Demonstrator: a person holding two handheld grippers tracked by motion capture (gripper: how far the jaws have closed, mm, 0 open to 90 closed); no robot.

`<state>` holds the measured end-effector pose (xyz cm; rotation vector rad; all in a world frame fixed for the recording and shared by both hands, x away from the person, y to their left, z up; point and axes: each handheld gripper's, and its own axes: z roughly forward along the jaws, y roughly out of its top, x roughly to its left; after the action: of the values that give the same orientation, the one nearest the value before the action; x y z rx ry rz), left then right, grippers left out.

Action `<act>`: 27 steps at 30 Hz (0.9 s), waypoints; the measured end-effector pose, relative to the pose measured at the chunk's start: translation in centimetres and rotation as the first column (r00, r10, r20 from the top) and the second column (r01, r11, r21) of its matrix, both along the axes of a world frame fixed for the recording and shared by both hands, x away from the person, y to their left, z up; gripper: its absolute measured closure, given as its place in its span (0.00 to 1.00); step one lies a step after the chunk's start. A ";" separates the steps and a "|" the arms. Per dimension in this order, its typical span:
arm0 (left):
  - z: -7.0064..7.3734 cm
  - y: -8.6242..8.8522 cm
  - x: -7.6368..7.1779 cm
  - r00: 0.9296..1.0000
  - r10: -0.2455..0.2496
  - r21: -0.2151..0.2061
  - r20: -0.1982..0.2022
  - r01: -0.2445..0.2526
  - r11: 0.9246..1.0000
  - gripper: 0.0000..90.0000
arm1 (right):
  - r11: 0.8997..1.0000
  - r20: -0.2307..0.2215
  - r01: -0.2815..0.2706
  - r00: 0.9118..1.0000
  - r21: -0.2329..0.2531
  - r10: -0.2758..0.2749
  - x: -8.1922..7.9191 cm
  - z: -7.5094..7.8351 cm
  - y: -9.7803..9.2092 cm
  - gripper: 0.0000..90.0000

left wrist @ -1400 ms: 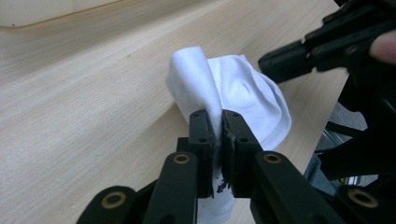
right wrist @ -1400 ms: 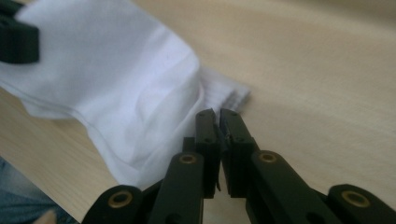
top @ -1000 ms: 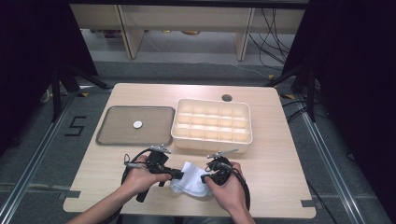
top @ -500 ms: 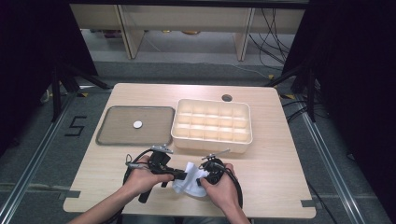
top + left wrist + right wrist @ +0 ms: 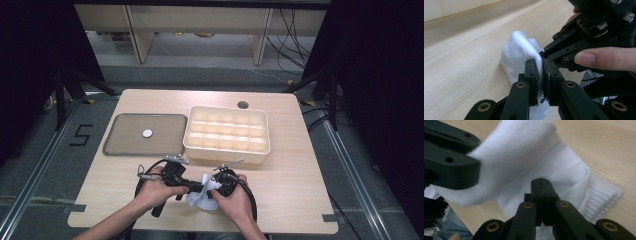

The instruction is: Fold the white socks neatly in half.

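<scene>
tray [image 5: 120, 145] left of compartment box [image 5: 227, 135] | disc [image 5: 147, 133] on tray | sock [image 5: 200, 195] before box

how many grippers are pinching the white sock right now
2. The left gripper is shut on the white sock at its near edge; the right gripper is shut on a fold of it, both at the table front edge.

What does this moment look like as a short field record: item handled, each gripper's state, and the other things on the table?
item handled: white sock, near the table's front edge
left gripper: shut on the sock's fabric
right gripper: shut on the sock
divided bin: cream, compartments look empty
tray: grey, left of the bin, with one small white disc on it
</scene>
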<state>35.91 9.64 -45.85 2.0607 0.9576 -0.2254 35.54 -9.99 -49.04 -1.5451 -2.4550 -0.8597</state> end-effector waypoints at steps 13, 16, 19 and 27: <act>-0.4 -0.3 0.1 1.000 0.017 0.016 0.005 -0.017 1.000 0.91 | 0.996 0.102 0.085 0.991 0.021 -0.087 -0.3 3.4 -2.7 1.00; -0.4 -0.3 0.1 1.000 0.010 0.017 0.003 -0.010 1.000 0.91 | 0.994 0.118 0.107 0.987 -0.008 -0.105 -0.4 3.7 -3.8 1.00; -0.4 -0.4 0.1 1.000 0.013 0.034 0.008 -0.013 0.999 0.91 | 0.990 0.068 0.118 0.991 -0.075 -0.113 -0.6 2.4 -4.7 1.00; -0.4 -0.9 0.1 1.000 0.018 0.020 0.016 -0.019 1.000 0.91 | 0.988 0.012 0.125 0.992 -0.095 -0.124 -1.2 0.7 -3.6 1.00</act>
<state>35.97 8.79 -46.25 2.0685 0.9726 -0.1902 34.37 -13.57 -48.34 -1.7464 -2.4593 -0.7769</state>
